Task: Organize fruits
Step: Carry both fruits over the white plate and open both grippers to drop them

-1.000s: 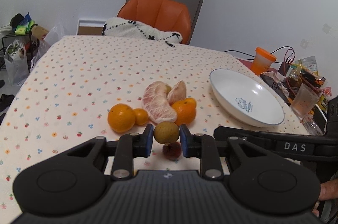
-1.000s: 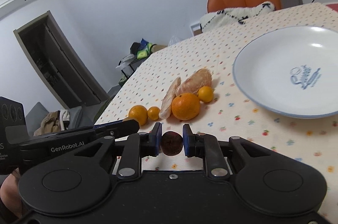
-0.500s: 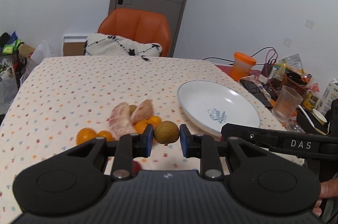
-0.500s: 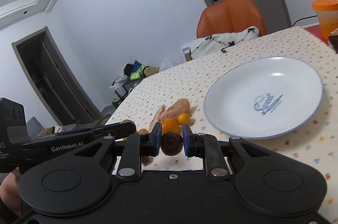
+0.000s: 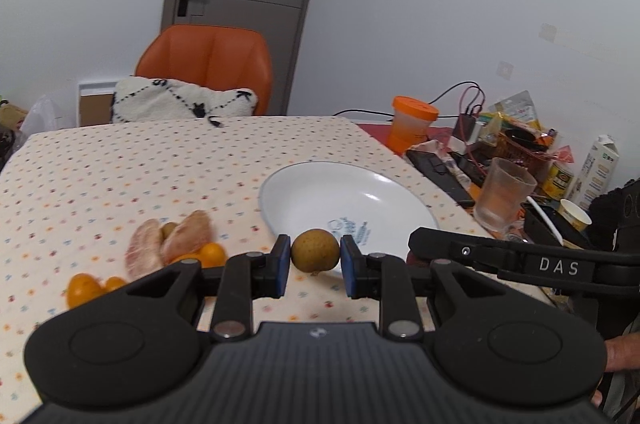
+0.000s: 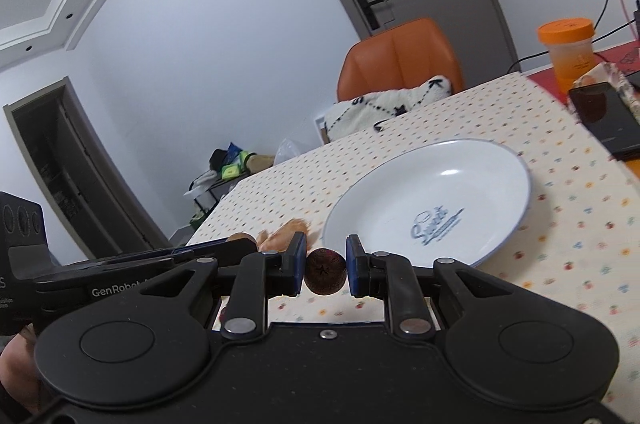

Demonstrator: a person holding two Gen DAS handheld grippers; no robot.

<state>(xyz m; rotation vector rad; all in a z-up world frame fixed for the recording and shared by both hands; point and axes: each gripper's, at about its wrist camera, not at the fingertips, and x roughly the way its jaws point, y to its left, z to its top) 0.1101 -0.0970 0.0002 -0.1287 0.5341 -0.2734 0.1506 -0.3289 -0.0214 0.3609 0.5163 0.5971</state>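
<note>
My left gripper (image 5: 315, 260) is shut on a round yellow-brown fruit (image 5: 315, 255), held above the near rim of the white plate (image 5: 320, 192). My right gripper (image 6: 325, 270) is shut on a small dark maroon fruit (image 6: 325, 271), just short of the same white plate (image 6: 472, 184), which has nothing on it. On the dotted tablecloth to the left lie two peeled pomelo segments (image 5: 172, 244), several oranges (image 5: 82, 289) and a small green-brown fruit (image 5: 169, 229). The right wrist view shows only a sliver of the pomelo (image 6: 286, 233) behind the left gripper's body.
An orange-lidded jar (image 5: 412, 124), a clear plastic cup (image 5: 502, 194), a black phone (image 5: 440, 172), cables, snack packets and a carton crowd the table's right side. An orange chair (image 5: 208, 64) with a white cushion (image 5: 180, 102) stands at the far edge.
Both grippers have lifted their fruits off the table and swung right toward the plate. The fruit pile now lies further left and lower in the left wrist view.
</note>
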